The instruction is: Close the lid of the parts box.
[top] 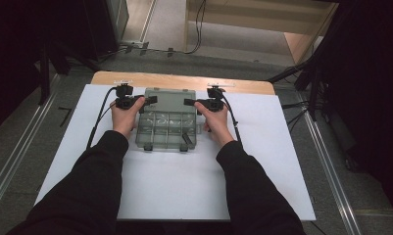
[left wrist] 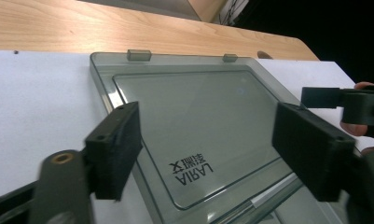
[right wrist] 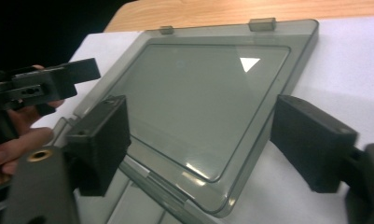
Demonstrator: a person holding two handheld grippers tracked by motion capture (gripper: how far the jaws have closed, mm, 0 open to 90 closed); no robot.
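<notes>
A smoky clear plastic compartment box [top: 167, 129] lies opened out on the white table top [top: 184, 186], its lid [top: 169, 100] folded back flat toward the far edge. My left gripper [top: 152, 100] is at the lid's left side, pointing right. My right gripper [top: 188, 102] is at its right side, pointing left. In the left gripper view the jaws [left wrist: 212, 140] stand apart over the lid [left wrist: 198, 116], which bears printed lettering, and the pads touch nothing. In the right gripper view the jaws [right wrist: 203, 135] likewise gape over the lid [right wrist: 198, 102], its near corner between them, unpressed.
Two dark latches [top: 147, 147] hang at the box's near edge, and a small dark part lies in one compartment [top: 186, 137]. A wooden strip [top: 184, 81] borders the table's far side. Floor rails, stands and cables surround the table.
</notes>
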